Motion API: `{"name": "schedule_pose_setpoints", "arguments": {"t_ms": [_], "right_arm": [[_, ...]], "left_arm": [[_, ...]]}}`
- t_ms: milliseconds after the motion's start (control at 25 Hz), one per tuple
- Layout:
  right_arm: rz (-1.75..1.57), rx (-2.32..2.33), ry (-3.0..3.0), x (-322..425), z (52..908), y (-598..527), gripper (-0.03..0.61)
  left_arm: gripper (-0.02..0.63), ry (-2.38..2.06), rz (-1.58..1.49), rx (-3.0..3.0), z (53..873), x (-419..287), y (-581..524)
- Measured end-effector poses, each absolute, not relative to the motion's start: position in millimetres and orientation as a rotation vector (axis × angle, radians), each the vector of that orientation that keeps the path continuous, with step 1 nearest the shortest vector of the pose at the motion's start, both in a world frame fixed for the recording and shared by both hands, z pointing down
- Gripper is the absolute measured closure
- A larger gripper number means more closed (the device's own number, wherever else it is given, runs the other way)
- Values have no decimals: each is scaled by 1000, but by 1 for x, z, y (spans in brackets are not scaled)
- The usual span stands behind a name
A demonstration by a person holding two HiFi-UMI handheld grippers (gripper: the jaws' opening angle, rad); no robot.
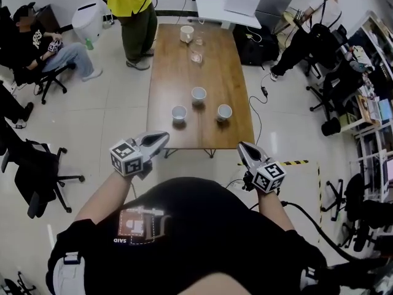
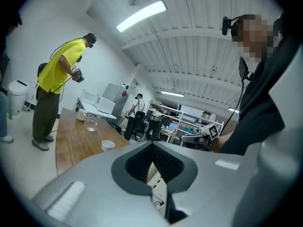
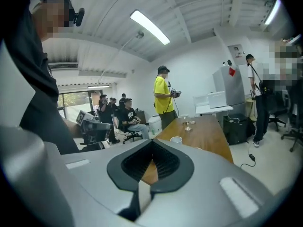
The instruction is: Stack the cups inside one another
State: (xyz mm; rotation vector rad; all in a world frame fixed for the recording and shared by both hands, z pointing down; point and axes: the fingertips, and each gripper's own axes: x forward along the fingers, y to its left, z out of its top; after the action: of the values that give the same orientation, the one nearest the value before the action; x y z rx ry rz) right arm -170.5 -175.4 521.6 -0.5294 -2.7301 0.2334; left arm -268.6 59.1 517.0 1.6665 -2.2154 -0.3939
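Three white cups [image 1: 198, 95] stand upright and well apart on the wooden surface [image 1: 184, 72] — none sits inside another. Farther back are a white mug [image 1: 186, 33] and two glasses [image 1: 196, 56]. Short of the near edge, the left gripper [image 1: 161, 138] and the right gripper [image 1: 243, 147] hover — fingers pressed together, holding nothing.

far glassware [image 1: 196, 56] indistinct, shelving [image 1: 376, 112] cut off

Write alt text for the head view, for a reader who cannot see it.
Seen from above, a person in black holds the left gripper and the right gripper, both shut and empty, short of a wooden table with three separate white cups. Other people stand or sit around it.
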Motion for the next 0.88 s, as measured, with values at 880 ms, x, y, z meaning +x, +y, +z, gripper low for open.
{"name": "schedule_pose_setpoints", "arguments": {"t_ms": [880], "right_arm": [[236, -1038, -2566, -309, 550, -259, 565]], "left_arm": [[612, -2483, -445, 1195, 530, -331, -11]]}}
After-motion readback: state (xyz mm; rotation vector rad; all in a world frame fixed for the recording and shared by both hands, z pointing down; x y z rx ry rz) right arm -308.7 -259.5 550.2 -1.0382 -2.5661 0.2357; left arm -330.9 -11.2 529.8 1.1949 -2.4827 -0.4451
